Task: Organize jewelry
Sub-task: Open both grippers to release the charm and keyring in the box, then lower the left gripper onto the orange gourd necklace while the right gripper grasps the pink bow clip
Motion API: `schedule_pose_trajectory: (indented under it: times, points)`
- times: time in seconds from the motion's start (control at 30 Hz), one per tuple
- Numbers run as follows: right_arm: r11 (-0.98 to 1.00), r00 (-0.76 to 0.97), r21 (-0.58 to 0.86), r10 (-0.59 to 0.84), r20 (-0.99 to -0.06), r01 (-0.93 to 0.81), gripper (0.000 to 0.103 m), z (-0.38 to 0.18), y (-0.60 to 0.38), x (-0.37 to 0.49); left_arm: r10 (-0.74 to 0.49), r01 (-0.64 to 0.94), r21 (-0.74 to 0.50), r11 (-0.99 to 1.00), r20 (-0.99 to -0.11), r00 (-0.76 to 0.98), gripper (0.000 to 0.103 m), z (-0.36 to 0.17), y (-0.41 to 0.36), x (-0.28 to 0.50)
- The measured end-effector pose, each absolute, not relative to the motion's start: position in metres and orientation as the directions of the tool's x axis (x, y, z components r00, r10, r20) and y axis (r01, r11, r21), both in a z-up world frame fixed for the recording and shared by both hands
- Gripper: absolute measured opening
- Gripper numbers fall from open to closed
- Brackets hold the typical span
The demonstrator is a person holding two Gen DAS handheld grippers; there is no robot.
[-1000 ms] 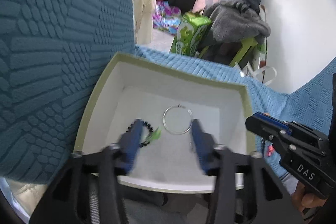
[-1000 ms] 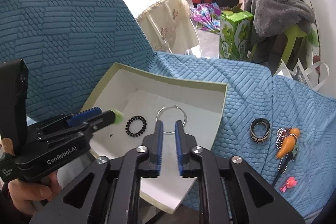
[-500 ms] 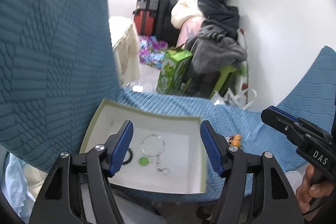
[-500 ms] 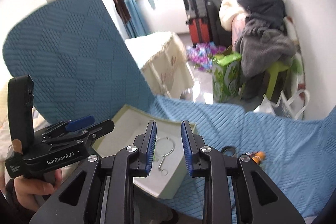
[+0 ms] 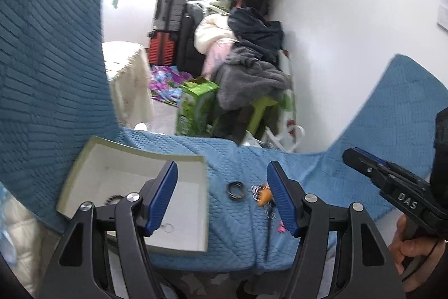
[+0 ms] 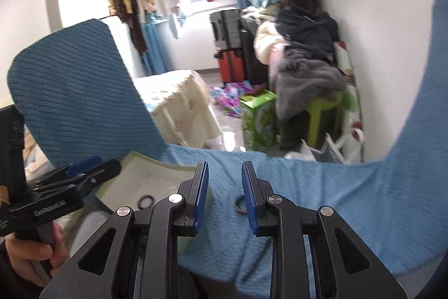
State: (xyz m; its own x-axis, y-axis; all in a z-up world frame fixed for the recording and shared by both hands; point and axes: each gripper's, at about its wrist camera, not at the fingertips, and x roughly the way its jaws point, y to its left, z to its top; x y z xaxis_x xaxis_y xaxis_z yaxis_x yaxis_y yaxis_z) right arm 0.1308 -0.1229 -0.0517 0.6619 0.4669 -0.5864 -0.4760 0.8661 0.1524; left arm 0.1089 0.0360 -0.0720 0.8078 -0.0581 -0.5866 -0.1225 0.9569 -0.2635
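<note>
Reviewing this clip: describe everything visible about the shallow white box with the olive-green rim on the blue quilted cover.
The shallow white box with the olive-green rim looks like cardboard, square, open-topped, with low walls and a white interior. It rests on the blue quilted cover against the raised backrest, its near edge tilted slightly. Inside lie a black coiled hair tie and a thin silver ring, both partly hidden in the left wrist view. Neither gripper touches it; the left gripper is above its right side.

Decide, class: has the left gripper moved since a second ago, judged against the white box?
Yes. The left gripper has pulled back and swung right: its fingers framed the hoop inside the white box before, and now straddle the box's right wall and the banded ring on the blue cover.
</note>
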Motion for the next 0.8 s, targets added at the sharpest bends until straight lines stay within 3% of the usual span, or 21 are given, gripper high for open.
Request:
schedule_pose_trajectory:
  times: [0.4, 0.8]
  points:
    - [0.92, 0.677, 0.173, 0.377, -0.632, -0.352, 0.023, -0.111, -0.186, 0.118, -0.189, -0.002, -0.288, 0.958, -0.631, 0.752, 0.067, -0.111, -0.016, 0.125]
    - [0.919, 0.615, 0.211, 0.381, -0.69, -0.333, 0.023, -0.171, -0.209, 0.122, -0.263, 0.047, -0.316, 0.948, -0.691, 0.673, 0.064, -0.156, -0.044, 0.144]
